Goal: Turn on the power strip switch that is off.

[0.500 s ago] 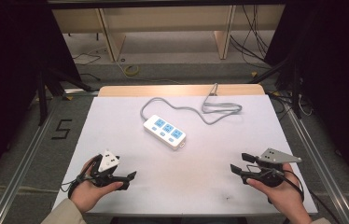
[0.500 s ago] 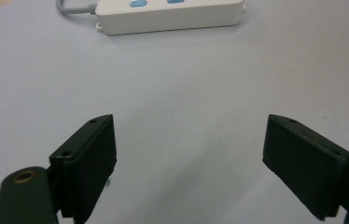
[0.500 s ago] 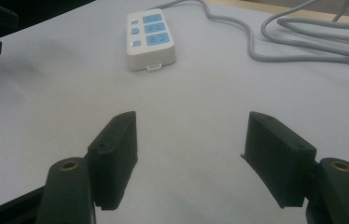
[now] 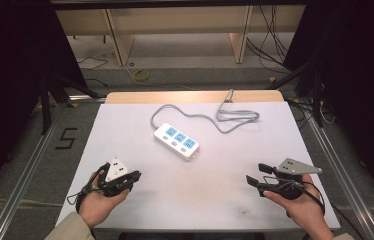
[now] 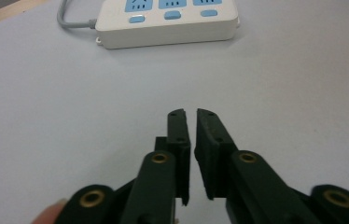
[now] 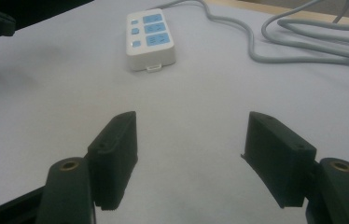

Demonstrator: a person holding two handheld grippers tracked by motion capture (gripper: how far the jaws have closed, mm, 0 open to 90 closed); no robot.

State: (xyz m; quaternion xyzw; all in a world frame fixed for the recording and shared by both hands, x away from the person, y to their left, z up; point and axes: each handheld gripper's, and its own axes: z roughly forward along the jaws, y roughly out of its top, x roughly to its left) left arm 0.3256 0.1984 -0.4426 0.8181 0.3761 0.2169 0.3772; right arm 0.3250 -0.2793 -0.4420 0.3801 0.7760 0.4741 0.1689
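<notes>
A white power strip [image 4: 176, 140] with three blue sockets lies on the white table [image 4: 210, 200], a little left of centre. Its grey cable [image 4: 225, 120] loops toward the far edge. My left gripper [image 4: 134, 177] rests at the front left in a person's hand, its jaws nearly touching and holding nothing. In the left gripper view the left gripper [image 5: 192, 114] points at the power strip [image 5: 168, 21], which lies well ahead. My right gripper [image 4: 255, 173] sits at the front right, open and empty. In the right gripper view the right gripper [image 6: 191, 121] faces the power strip [image 6: 150, 39] and the cable [image 6: 303, 42].
A wooden strip [image 4: 195, 96] runs along the table's far edge. Beyond it are shelf legs [image 4: 117, 42] and loose cables on the floor [image 4: 140, 75]. Metal rails [image 4: 30, 165] flank the table on both sides.
</notes>
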